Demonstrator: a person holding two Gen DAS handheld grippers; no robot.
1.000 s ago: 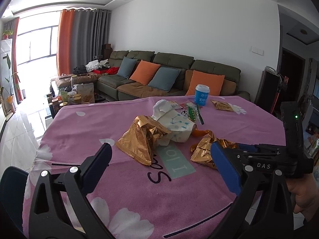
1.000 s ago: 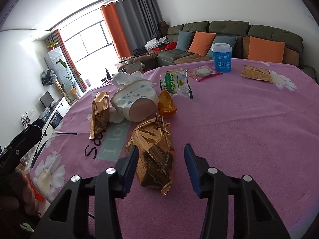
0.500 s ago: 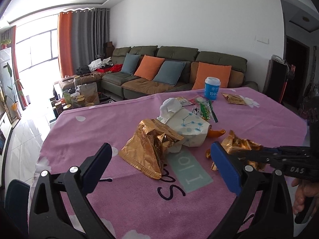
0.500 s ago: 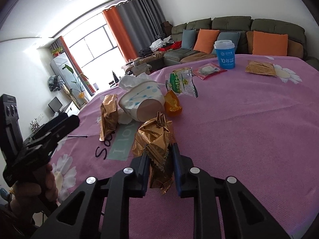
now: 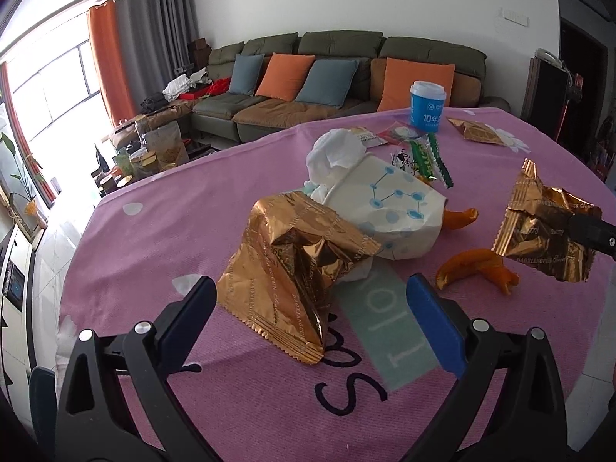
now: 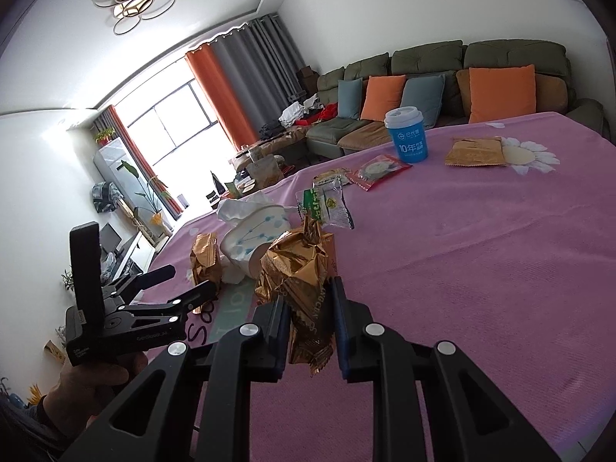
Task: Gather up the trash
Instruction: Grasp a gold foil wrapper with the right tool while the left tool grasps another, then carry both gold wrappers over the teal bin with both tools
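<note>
Right wrist: tool (image 6: 310, 325) clamping gold wrapper (image 6: 298, 269).

You have a table under a pink floral cloth (image 5: 161, 231) printed with dark lettering. Lying on it: a gold foil wrapper (image 5: 292, 269) nearest you, touching a toppled white paper bowl with blue dots (image 5: 392, 208) that has tissue (image 5: 335, 152) at its mouth, orange peel pieces (image 5: 477, 269), a green-and-white packet (image 6: 327, 204), a red packet (image 6: 381, 171), an upright blue cup (image 6: 408, 134), and a flat gold packet (image 6: 475, 152)
</note>
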